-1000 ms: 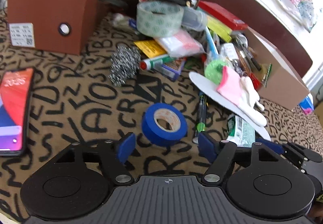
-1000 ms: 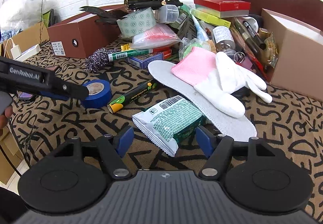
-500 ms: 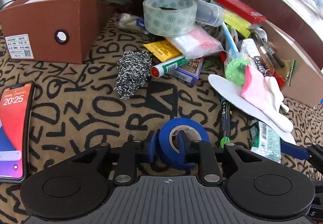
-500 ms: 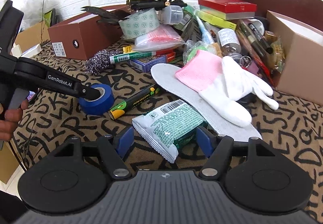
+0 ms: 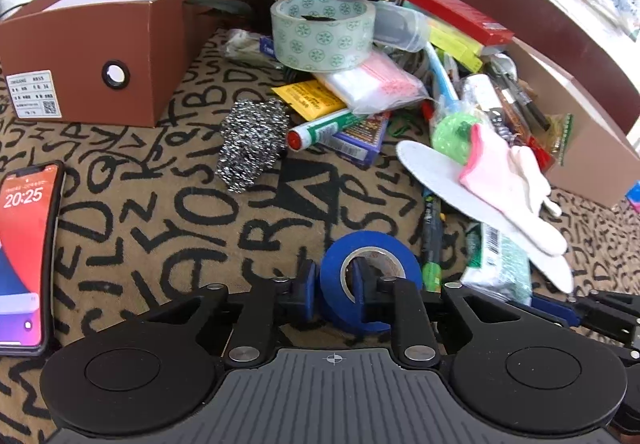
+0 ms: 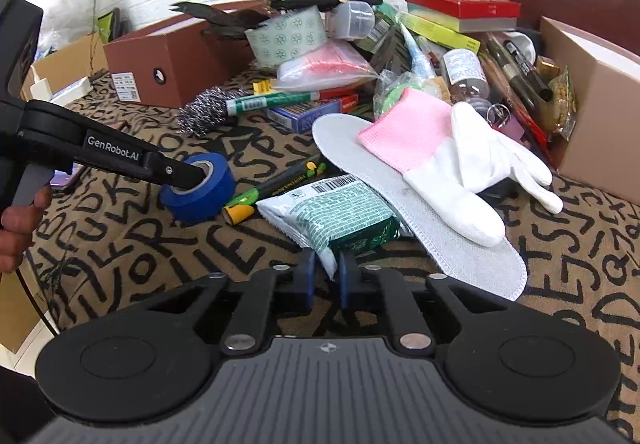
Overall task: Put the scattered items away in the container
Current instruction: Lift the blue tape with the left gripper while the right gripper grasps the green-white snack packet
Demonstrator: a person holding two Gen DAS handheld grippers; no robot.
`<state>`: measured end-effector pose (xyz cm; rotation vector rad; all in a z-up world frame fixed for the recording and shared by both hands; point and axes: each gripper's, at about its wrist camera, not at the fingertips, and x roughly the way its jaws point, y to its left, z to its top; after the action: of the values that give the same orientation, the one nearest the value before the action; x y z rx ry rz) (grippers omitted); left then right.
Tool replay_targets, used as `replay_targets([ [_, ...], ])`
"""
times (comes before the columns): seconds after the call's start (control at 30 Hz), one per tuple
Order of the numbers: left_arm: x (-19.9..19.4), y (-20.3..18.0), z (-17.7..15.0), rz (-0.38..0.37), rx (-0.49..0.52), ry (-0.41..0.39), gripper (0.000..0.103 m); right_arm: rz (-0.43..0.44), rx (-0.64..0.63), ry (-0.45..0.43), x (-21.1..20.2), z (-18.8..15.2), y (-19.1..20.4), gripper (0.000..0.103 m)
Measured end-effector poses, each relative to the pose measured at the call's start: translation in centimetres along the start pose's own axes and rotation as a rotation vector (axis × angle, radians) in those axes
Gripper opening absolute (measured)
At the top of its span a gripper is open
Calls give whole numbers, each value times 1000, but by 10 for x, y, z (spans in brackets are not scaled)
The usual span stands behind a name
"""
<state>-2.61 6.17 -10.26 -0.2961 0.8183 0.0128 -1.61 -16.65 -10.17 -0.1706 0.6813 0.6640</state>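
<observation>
My left gripper (image 5: 335, 286) is shut on the wall of a blue tape roll (image 5: 394, 256), one finger inside its hole, one outside. The roll (image 6: 208, 189) rests on the patterned cloth, and the left gripper (image 6: 188, 175) shows in the right wrist view too. My right gripper (image 6: 327, 280) is shut on the near corner of a green and white snack packet (image 6: 340, 211). An open brown shoebox (image 5: 100, 55) stands at the back left. A pile of scattered items lies at the back, topped by a wide patterned tape roll (image 5: 322, 31).
A phone (image 5: 24, 256) lies at the left edge. A steel scourer (image 5: 250, 141), a green marker (image 5: 328, 125), a white insole (image 6: 420, 203) under a pink and white glove (image 6: 452, 159), and a beige box (image 6: 600, 103) at the right crowd the cloth.
My left gripper moved forward and shut on the blue tape roll. My right gripper moved to the packet and shut on its corner.
</observation>
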Motion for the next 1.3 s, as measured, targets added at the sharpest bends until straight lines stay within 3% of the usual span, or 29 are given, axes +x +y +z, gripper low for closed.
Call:
replay_targets([
  [0.33, -28, -13, 2, -72, 9, -32, 15, 43, -23, -96, -30, 9, 9, 6],
  [0.67, -37, -51, 29, -142, 91, -102, 15, -5, -37, -218, -58, 29, -4, 0],
  [0.83, -33, -59, 30, -144, 107, -99, 15, -17, -26, -180, -49, 27, -15, 1],
  [0.93, -28, -53, 27, -127, 89, -75, 15, -5, -34, -146, -40, 19, -14, 16],
  [1.0, -25, -47, 25, -113, 70, -63, 15, -6, -53, -134, -34, 15, -10, 55],
  [1.17, -21, -34, 24, -103, 36, -49, 15, 9, -172, -100, -11, 15, 1, 73],
  [1.3, -19, -30, 25, -108, 32, -46, 15, 18, -262, -70, 8, 22, 2, 79],
])
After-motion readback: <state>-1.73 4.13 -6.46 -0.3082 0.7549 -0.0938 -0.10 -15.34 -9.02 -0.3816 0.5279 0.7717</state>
